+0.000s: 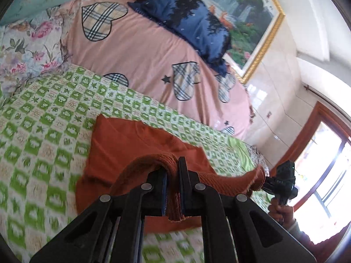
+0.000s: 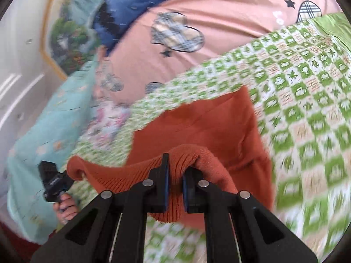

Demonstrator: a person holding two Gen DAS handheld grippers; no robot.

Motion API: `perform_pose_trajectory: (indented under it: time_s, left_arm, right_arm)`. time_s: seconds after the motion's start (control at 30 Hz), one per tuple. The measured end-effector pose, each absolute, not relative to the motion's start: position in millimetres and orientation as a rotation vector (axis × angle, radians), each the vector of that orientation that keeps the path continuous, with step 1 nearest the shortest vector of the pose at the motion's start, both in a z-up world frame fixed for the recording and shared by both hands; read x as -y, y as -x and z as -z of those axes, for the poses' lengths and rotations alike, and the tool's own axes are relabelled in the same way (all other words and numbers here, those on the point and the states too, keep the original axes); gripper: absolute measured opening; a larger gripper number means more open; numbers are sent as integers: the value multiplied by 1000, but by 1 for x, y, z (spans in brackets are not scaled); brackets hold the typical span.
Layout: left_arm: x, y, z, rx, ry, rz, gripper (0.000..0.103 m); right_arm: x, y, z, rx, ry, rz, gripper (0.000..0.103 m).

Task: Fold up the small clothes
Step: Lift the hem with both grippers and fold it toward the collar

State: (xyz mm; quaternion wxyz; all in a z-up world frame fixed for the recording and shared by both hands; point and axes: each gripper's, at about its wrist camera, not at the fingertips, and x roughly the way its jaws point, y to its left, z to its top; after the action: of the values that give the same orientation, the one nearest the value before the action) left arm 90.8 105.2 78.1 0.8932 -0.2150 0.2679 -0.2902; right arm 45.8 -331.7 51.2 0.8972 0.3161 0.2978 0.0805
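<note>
A rust-orange knit sweater (image 1: 122, 151) lies partly on the green-and-white checked sheet (image 1: 39, 131), with its ribbed hem lifted between both grippers. My left gripper (image 1: 173, 175) is shut on the ribbed hem. My right gripper (image 2: 175, 173) is shut on the hem further along; it also shows in the left wrist view (image 1: 266, 184) at the right. The sweater (image 2: 208, 118) spreads away below the right gripper. The left gripper (image 2: 73, 178) shows at the left of the right wrist view, holding the hem's other end.
A pink quilt with plaid hearts (image 1: 140, 48) lies beyond the sheet, with a dark blue pillow (image 1: 186, 22) on it. A floral pillow (image 1: 28, 48) and teal bedding (image 2: 43, 127) lie at the side. A gold-framed painting (image 1: 252, 22) hangs on the wall beside a window (image 1: 324, 164).
</note>
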Motion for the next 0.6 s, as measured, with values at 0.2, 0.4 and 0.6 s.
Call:
perform_pose_trajectory:
  time_s: [0.2, 0.4, 0.6]
  left_arm:
    - [-97, -207, -43, -675, 457, 498, 7]
    - [-87, -287, -2, -789, 438, 411, 6]
    - [-91, -291, 47, -915, 451, 380, 8]
  right_arm:
    - [360, -132, -23, -714, -696, -65, 11]
    - [380, -187, 27, -837, -732, -20, 14]
    - [383, -166, 30, -812, -723, -31, 35]
